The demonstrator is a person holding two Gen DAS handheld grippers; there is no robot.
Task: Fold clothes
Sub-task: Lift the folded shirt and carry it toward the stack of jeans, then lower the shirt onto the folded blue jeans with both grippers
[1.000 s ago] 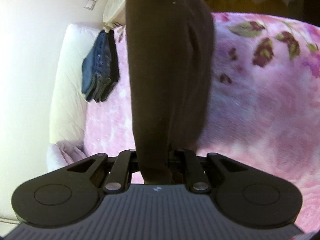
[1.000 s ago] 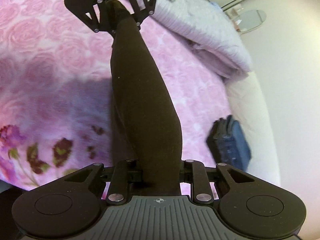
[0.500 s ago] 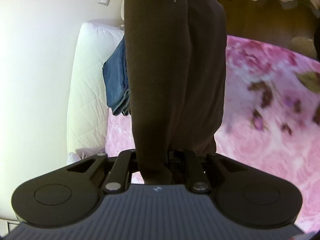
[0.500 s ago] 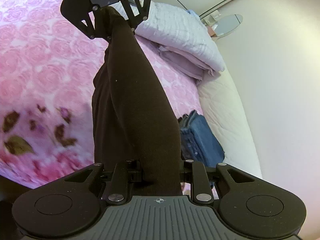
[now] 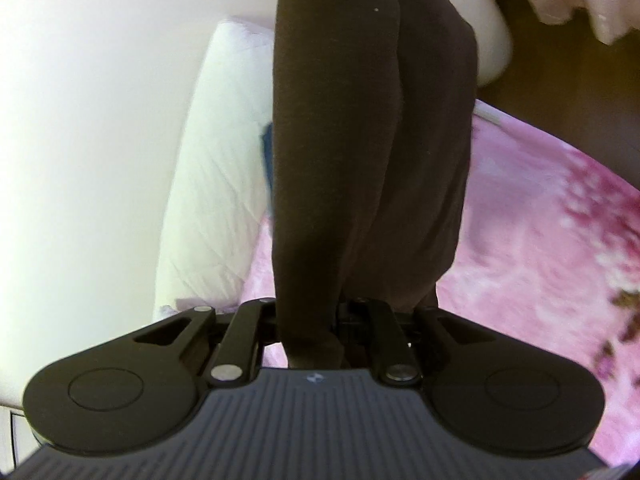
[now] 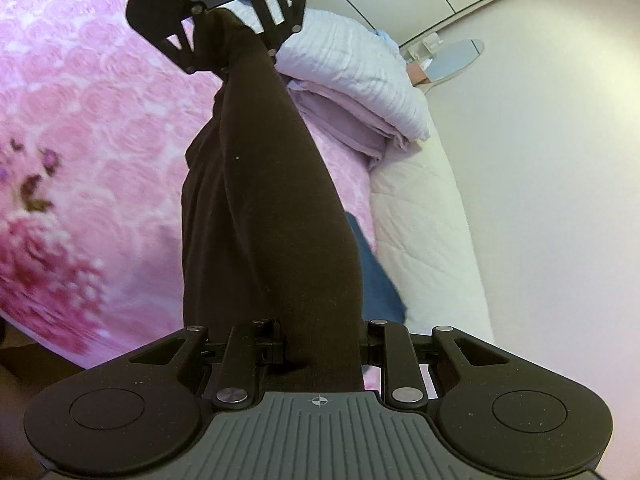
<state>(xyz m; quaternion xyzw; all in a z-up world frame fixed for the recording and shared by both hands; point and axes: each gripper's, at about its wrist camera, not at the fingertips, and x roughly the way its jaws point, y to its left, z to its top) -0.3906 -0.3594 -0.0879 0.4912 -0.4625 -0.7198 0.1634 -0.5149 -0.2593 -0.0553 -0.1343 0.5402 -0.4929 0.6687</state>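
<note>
A dark brown garment (image 6: 264, 216) hangs stretched in the air between the two grippers, above the pink floral bed cover (image 6: 80, 128). The left gripper (image 6: 224, 36) has its jaws clamped on the far end; the right gripper (image 6: 320, 354) has its jaws clamped on the near end. The cloth looks doubled lengthwise, perhaps trousers or leggings, though blur makes that unsure. A folded pile of blue denim (image 6: 376, 284) lies at the bed's right edge, beside the white mattress (image 6: 424, 240). This piece is mid-fold: it is not yet laid down or stacked.
</note>
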